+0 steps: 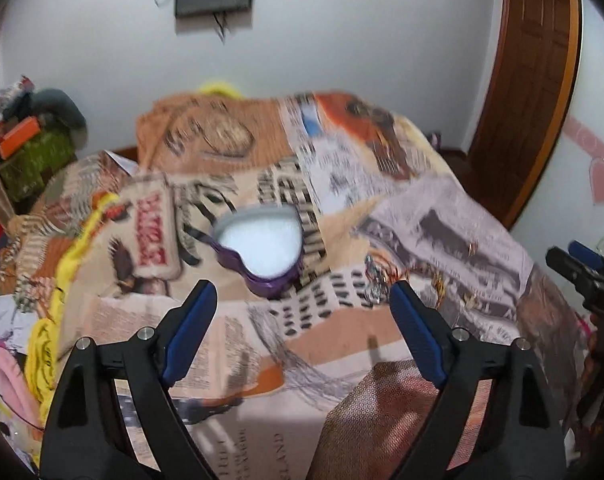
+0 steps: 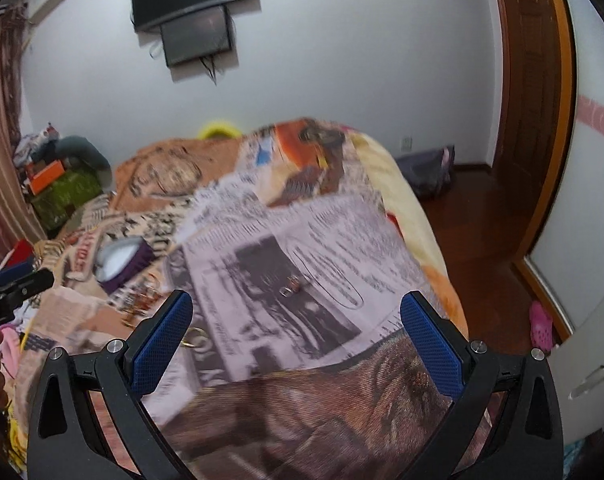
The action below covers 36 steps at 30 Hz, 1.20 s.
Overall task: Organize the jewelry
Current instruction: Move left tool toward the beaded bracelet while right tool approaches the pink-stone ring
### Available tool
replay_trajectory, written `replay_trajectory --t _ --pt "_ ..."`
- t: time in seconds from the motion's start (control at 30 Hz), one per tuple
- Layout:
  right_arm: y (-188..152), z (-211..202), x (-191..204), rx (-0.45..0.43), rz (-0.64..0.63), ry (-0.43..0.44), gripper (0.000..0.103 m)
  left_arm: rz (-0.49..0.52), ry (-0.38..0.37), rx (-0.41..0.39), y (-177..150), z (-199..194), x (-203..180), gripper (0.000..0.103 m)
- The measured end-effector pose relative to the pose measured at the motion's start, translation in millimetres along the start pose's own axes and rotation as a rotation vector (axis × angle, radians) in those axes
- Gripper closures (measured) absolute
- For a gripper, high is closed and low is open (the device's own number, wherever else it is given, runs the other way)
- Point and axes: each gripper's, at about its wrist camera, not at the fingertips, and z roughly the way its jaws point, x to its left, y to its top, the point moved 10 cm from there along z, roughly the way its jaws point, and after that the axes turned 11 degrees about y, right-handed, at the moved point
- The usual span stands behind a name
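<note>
Over a newsprint-patterned bedspread [image 1: 262, 360], both tongs, left [image 1: 303, 300] and right [image 2: 296, 312], tilt downward, spread wide, empty.

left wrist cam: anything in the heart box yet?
No. The heart box on the blanket shows only its bare white lining; jewelry lies beside it.

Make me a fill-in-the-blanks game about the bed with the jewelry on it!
1. The purple box on the blanket is shaped like a ____.
2. The lining inside the box is ____.
3. The left gripper and the right gripper both have their jaws ____, holding nothing.
4. The small rings lie on the ____, not in the box.

Missing words: heart; white; open; blanket
</note>
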Motion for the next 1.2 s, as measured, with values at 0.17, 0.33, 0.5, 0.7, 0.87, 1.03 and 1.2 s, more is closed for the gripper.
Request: replay_trajectory --t 0.17,0.33,0.5,0.7,0.87,1.03,1.2 --pt "-4.6 18.8 -17.7 0.072 -0.006 0.023 0.0 0.04 -0.069 0.083 -12.0 26.2 -22.8 0.018" --pt "-6.5 39.5 -25.5 0.138 0.026 0.101 0.016 0.141 -0.051 0.136 -17.7 45.3 -24.3 0.03" --pt "-3.7 49.0 -27.1 0.162 0.05 0.149 0.024 0.143 -0.1 0.178 -19.3 57.3 -33.9 0.052" --pt "1.3 56.7 -26.8 0.18 0.042 0.17 0.037 0.144 -0.182 0.177 -14.2 52.0 -47.0 0.075" --pt "-0.2 62.2 -24.5 0.199 0.019 0.174 0.04 0.165 -0.264 0.195 -16.5 42.3 -69.7 0.077" --pt "-1.8 64.7 -23.6 0.21 0.003 0.174 0.04 0.206 -0.301 0.195 -16.4 38.5 -90.9 0.077" --pt "-2.0 64.7 -23.6 0.208 0.002 0.18 0.04 0.229 -0.31 0.249 -22.7 47.7 -103.5 0.081"
